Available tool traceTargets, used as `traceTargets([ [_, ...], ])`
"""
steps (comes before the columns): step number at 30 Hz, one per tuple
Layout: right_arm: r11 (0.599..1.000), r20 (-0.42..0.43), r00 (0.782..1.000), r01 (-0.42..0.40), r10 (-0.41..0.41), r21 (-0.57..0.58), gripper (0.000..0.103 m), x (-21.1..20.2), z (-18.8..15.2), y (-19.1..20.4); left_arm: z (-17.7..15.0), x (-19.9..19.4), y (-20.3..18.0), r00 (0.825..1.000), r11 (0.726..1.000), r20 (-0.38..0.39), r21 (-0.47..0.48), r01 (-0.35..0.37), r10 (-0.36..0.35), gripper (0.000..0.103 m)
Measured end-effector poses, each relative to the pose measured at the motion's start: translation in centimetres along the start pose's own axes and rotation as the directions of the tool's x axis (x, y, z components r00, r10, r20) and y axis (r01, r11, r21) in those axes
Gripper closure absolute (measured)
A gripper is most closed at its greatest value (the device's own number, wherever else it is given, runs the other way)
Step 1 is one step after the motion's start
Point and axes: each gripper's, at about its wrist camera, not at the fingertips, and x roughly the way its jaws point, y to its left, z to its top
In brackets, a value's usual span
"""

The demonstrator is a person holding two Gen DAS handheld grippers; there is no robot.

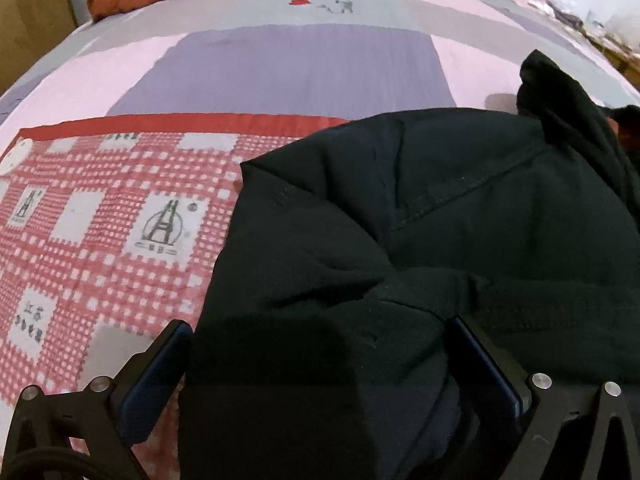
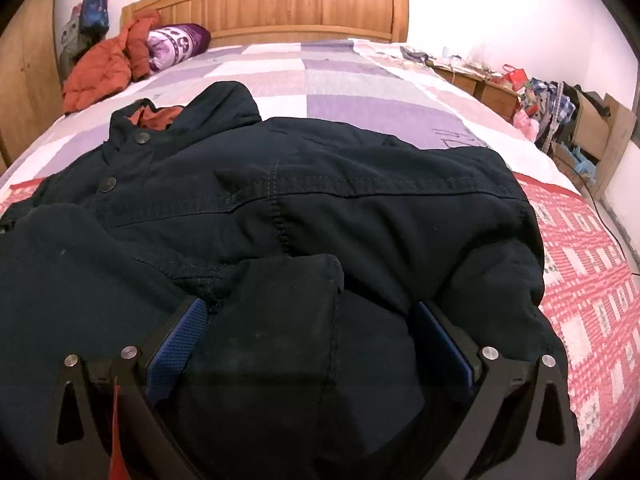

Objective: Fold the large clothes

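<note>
Bulky dark navy cotton jacket (image 2: 320, 200) lies on the pink-and-purple patchwork bedspread (image 1: 300, 64). Left gripper (image 1: 320, 336) and right gripper (image 2: 312, 312) both stand spread, fabric bunched between fingers, unpinched. Likely mid-fold; next, clamp and carry over.

Light's pretty dim and flat on my end, with a pinkish cast over both feeds. The dark navy padded jacket (image 2: 320, 200) swallows nearly all detail. Heavy fisheye bending curves the wooden headboard (image 2: 280, 4), the right feed's corners go black, and the left feed's far edge smears soft.
</note>
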Motion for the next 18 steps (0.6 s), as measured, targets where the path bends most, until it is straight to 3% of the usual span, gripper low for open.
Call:
traceTargets([
  [4, 1.000, -0.002, 1.000, -0.006, 0.006, 0.006, 0.000, 0.1, 0.0, -0.1, -0.1, -1.1, 0.1, 1.000, 1.000, -0.016, -0.023, -0.011, 0.011, 0.000],
  [7, 1.000, -0.001, 1.000, -0.007, 0.007, 0.006, 0.000, 0.1, 0.0, -0.1, -1.4, -5.2, -1.6, 0.995, 0.996, 0.084, 0.069, -0.062, 0.056, 0.005],
  [10, 1.000, -0.001, 1.000, -0.005, 0.005, 0.005, 0.000, 0.1, 0.0, -0.1, -3.6, -9.1, -3.7, 0.986, 0.986, 0.166, 0.165, -0.006, -0.022, 0.005],
  [13, 1.000, -0.001, 1.000, -0.006, 0.006, 0.005, 0.000, 0.1, -0.1, -0.1, -5.8, -10.0, -5.1, 0.983, 0.974, 0.177, 0.227, 0.009, -0.051, 0.005],
  [14, 1.000, -0.001, 1.000, -0.006, 0.006, 0.005, 0.000, 0.1, -0.1, -0.2, -6.3, -9.3, -4.9, 0.985, 0.974, 0.168, 0.227, 0.004, -0.043, 0.000],
  [16, 1.000, -0.001, 1.000, -0.005, 0.005, 0.002, 0.000, 0.1, 0.0, -0.1, -6.2, -7.9, -2.6, 0.988, 0.991, 0.135, 0.122, 0.062, -0.078, 0.000],
  [18, 1.000, -0.001, 1.000, -0.002, 0.002, -0.001, 0.000, 0.0, 0.1, -0.1, -6.1, -7.5, -0.8, 0.991, 0.998, 0.114, 0.035, 0.061, -0.065, 0.000],
])
